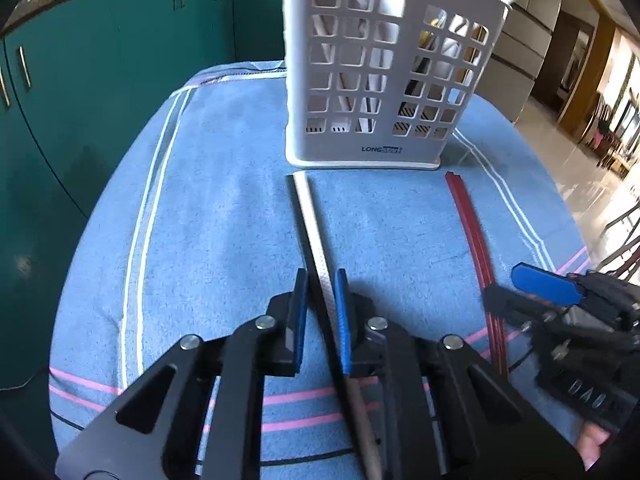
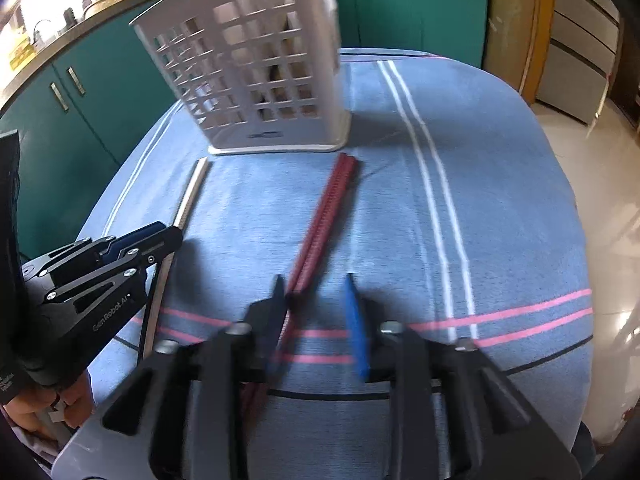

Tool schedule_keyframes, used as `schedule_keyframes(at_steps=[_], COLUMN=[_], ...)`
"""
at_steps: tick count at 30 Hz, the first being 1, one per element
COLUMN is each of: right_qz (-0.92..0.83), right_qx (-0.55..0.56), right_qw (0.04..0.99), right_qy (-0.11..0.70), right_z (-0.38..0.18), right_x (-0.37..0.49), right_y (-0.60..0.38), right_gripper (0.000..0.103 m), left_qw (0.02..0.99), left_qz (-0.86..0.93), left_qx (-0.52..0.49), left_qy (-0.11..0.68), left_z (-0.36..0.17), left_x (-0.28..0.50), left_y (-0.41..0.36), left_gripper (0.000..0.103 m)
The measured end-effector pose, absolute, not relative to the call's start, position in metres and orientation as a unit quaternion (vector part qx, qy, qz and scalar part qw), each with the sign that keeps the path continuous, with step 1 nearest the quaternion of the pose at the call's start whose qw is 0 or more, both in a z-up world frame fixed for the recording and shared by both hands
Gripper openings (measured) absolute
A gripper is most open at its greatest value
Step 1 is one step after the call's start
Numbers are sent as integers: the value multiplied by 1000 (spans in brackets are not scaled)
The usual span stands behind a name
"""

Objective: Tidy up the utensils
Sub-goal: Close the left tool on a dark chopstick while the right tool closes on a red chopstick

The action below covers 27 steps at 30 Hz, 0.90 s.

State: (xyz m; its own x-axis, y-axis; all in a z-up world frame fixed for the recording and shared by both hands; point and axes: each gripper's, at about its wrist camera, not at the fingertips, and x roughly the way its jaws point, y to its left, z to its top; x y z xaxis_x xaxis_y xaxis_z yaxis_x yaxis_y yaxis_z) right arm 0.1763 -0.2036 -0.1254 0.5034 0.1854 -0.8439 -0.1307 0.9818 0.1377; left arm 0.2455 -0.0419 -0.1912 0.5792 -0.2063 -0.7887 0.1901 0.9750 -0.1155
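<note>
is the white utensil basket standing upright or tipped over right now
Upright. The white utensil basket rests flat on its base on the blue towel, open top upward, with utensil handles poking out above the rim.

A home kitchen: teal cabinets (image 1: 120,60) under a cluttered counter (image 2: 60,20), utensil caddy (image 1: 384,80) on a towel-covered table (image 1: 224,220).

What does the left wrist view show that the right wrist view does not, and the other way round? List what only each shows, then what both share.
Only the left wrist view: the utensils standing inside the holder, and the left gripper closing around the pale chopsticks.
Only the right wrist view: the right gripper with its jaws apart and the red chopsticks lying between them against one finger.
Both: the white holder, both chopstick pairs, the blue striped towel and the green cabinets.
</note>
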Motion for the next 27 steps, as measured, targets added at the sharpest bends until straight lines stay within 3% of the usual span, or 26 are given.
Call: schedule_keyframes(at_steps=[3, 6, 9, 11, 18, 22, 27], right_qz=[91, 90, 100, 104, 72, 81, 77], right_qx=[8, -4, 14, 17, 29, 34, 13], right_qw=[867, 869, 868, 872, 878, 873, 867], right_qy=[490, 487, 487, 478, 473, 479, 492], right_z=[-128, -129, -128, -123, -113, -117, -130], right_x=[176, 174, 173, 169, 172, 175, 177], right_y=[-192, -187, -192, -197, -226, -222, -203], right_gripper=[42, 17, 13, 3, 3, 20, 20], left_qw=[885, 885, 887, 889, 893, 889, 888], left_qz=[-128, -134, -137, -140, -128, -113, -103], left_qx=[-27, -39, -47, -54, -58, -58, -43], left_qy=[448, 445, 439, 432, 427, 439, 447], left_z=[-192, -189, -184, -179, -177, -186, -196], left_x=[243, 236, 231, 228, 226, 230, 232], left_y=[-33, -26, -21, -18, -15, -12, -14], left_gripper=[12, 11, 11, 11, 12, 12, 12])
